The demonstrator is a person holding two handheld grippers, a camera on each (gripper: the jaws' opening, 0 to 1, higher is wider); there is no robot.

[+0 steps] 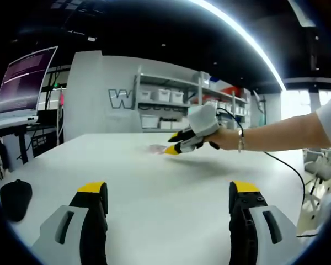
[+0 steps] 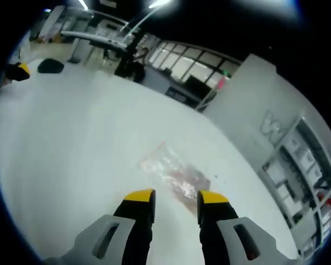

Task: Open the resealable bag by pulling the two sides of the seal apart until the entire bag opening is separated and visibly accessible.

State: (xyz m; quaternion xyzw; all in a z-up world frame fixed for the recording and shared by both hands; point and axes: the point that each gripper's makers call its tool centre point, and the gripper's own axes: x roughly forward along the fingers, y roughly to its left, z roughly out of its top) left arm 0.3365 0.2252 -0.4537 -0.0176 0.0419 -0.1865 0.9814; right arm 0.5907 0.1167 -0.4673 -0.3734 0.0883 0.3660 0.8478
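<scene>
Your left gripper (image 1: 168, 194) stood wide open over the white table (image 1: 154, 182), holding nothing, a black rounded object (image 1: 15, 197) by the left edge. Your right gripper (image 2: 174, 197) hung part open, empty, just short of the clear resealable plastic bag (image 2: 174, 175) lying flat mid-table.

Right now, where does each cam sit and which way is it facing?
Left gripper view: rides the left gripper, low over the white table, looking across it at shelving; the right gripper and the person's forearm reach in from the right.
Right gripper view: rides the right gripper, tilted down at the clear resealable bag lying just ahead of its open jaws.
Shared: the table, the bag, a black object, the shelving.
</scene>
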